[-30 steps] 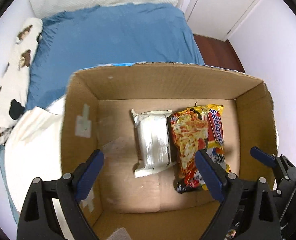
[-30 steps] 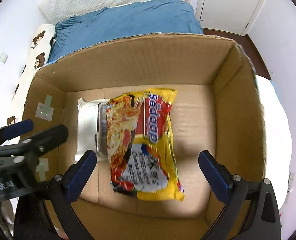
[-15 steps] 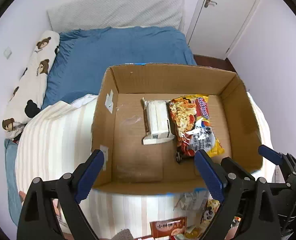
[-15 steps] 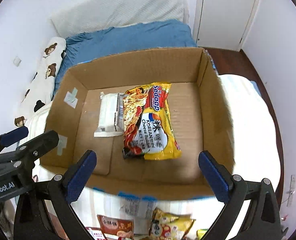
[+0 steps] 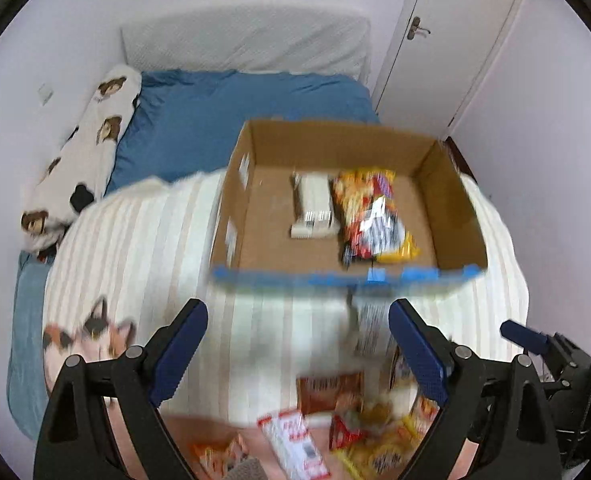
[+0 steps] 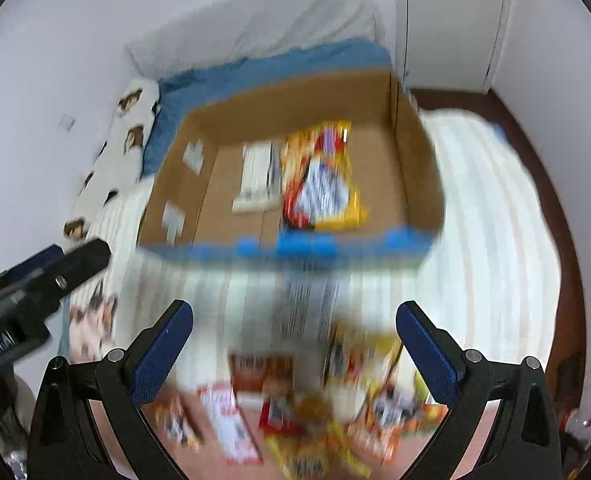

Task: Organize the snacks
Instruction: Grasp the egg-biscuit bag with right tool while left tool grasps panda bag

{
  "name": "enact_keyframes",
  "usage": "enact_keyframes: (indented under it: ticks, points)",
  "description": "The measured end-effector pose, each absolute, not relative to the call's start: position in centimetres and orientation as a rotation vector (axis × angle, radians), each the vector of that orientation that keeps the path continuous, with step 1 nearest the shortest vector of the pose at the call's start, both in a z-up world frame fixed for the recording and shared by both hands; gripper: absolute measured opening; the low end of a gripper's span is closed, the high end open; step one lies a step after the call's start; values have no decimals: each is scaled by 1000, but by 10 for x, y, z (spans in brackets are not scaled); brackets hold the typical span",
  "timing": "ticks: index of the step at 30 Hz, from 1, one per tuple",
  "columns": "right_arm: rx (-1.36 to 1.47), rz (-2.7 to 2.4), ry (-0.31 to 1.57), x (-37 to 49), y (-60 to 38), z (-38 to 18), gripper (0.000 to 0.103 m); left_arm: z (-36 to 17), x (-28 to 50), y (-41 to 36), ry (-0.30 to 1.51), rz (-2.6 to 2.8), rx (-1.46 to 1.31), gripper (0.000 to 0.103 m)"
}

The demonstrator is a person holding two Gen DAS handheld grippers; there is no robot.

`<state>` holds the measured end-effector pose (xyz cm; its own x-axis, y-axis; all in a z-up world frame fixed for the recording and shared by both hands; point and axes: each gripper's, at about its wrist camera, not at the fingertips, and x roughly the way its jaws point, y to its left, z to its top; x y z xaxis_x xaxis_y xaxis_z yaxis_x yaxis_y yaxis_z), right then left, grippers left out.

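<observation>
While both your tongs, left gripper (image 5: 297, 350) and right gripper (image 6: 295, 348), gape wide and empty, the cardboard box (image 5: 451, 208) ahead holds a white packet (image 5: 311, 204) left of a noodle packet (image 5: 373, 216), loose snacks (image 6: 315, 408) nearest.

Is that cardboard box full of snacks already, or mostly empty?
Mostly empty. The cardboard box holds only a white packet and a yellow noodle packet, with bare floor around them.

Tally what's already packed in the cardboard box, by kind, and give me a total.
Inside the cardboard box:
White/silver flat packet: 1
Yellow-and-red noodle packet: 1
Total: 2
Snacks heaped outside the box are too blurred to count.
</observation>
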<state>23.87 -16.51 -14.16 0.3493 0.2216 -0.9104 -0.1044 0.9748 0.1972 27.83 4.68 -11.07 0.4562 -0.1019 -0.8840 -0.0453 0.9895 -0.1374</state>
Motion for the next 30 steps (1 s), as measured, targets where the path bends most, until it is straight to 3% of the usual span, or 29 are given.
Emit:
enact_keyframes:
  ticks: [10,17,20,23,30]
  points:
    - [352,62,1413,146,-238,-240,103,-211,175,58,1321,70,-56,93]
    - [482,58,1490,117,-251,-275,103,-280,121,62,1516,51,33,93]
    - [507,88,1526,108,-236,-290,102,-302,117,60,1552,69,64,93]
    - [531,106,1544,108,-215,-304,86,-317,130,64,1546,121,62,93]
    - [569,1,1559,130,-195,-342,85,-318,168,99,1523,198,-183,93]
